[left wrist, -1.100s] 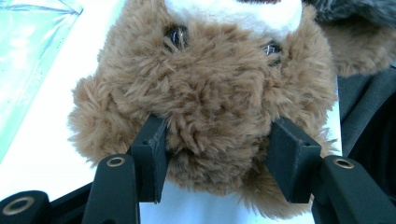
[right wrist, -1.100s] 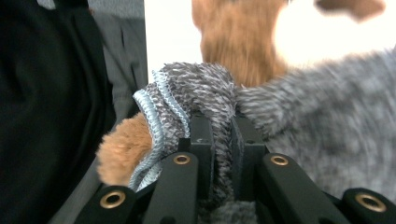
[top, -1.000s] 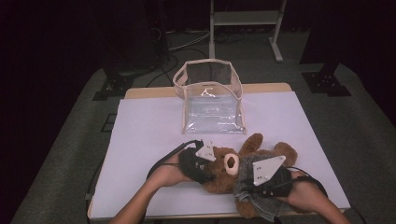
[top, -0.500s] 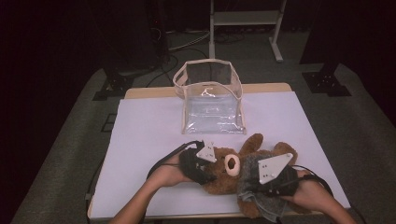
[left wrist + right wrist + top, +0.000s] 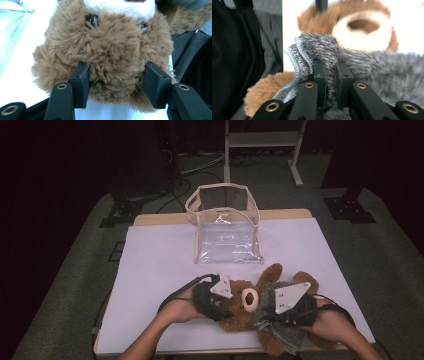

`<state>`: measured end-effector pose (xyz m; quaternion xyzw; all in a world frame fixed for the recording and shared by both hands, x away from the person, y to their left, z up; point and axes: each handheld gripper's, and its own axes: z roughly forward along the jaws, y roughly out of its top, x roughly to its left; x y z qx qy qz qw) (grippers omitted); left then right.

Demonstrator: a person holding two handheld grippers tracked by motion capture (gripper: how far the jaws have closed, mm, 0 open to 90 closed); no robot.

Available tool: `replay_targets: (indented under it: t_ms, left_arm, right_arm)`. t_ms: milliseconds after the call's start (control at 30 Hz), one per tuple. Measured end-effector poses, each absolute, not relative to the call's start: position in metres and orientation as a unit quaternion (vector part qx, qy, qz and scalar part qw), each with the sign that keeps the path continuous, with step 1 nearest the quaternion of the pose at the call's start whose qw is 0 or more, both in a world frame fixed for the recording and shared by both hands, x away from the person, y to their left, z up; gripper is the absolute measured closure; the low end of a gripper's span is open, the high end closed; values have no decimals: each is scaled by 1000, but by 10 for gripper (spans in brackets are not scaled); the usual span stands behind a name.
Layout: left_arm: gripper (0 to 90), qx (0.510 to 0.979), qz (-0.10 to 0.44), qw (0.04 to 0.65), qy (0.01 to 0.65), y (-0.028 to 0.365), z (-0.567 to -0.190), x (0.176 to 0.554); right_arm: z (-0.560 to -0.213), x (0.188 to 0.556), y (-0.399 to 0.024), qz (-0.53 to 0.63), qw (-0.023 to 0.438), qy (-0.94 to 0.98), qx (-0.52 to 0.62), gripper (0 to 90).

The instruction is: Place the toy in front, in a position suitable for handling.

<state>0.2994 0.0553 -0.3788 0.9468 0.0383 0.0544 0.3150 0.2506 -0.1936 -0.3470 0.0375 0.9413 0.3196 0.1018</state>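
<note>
A brown teddy bear [image 5: 250, 307] lies on its back near the front edge of the white table [image 5: 160, 265], wearing a grey knitted garment [image 5: 280, 332]. My left gripper [image 5: 220, 305] is shut on the bear's head [image 5: 110, 55], one jaw pressed into the fur on each side. My right gripper [image 5: 272, 312] is shut on a fold of the grey garment [image 5: 322, 55], pinched tight between both jaws beside the bear's pale muzzle [image 5: 364, 30].
A clear plastic bag [image 5: 225, 227] with beige trim stands open at the table's far middle. A metal stand [image 5: 262, 145] and cables sit on the floor behind. The person's dark sleeve [image 5: 234, 55] is close on the right gripper's left.
The right hand has shifted slightly with the grey fabric; the bear's body has moved a little with it. The left hand has kept still on the head.
</note>
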Motion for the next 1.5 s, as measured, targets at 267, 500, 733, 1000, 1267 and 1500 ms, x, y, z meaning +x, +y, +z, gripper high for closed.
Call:
replay_targets:
  t_ms: [267, 500, 733, 1000, 1267, 1500]
  left_arm:
    - [438, 949, 56, 308, 32, 56, -380, 297]
    - [438, 944, 49, 325, 38, 59, -382, 296]
    - [439, 948, 50, 312, 27, 57, -381, 293]
    - [440, 946, 44, 320, 24, 61, -378, 291]
    - [423, 936, 44, 349, -3, 62, -349, 291]
    - [449, 950, 25, 311, -22, 40, -364, 293]
  right_arm:
    - [-337, 264, -168, 338, 111, 934, 15, 806]
    - [-355, 266, -193, 332, 99, 937, 50, 806]
    - [-346, 267, -198, 339, 103, 934, 56, 805]
    - [-346, 298, -224, 319, 104, 936, 107, 803]
    - [-364, 283, -229, 340, 62, 933, 101, 805]
    - [-362, 270, -228, 338, 72, 934, 89, 805]
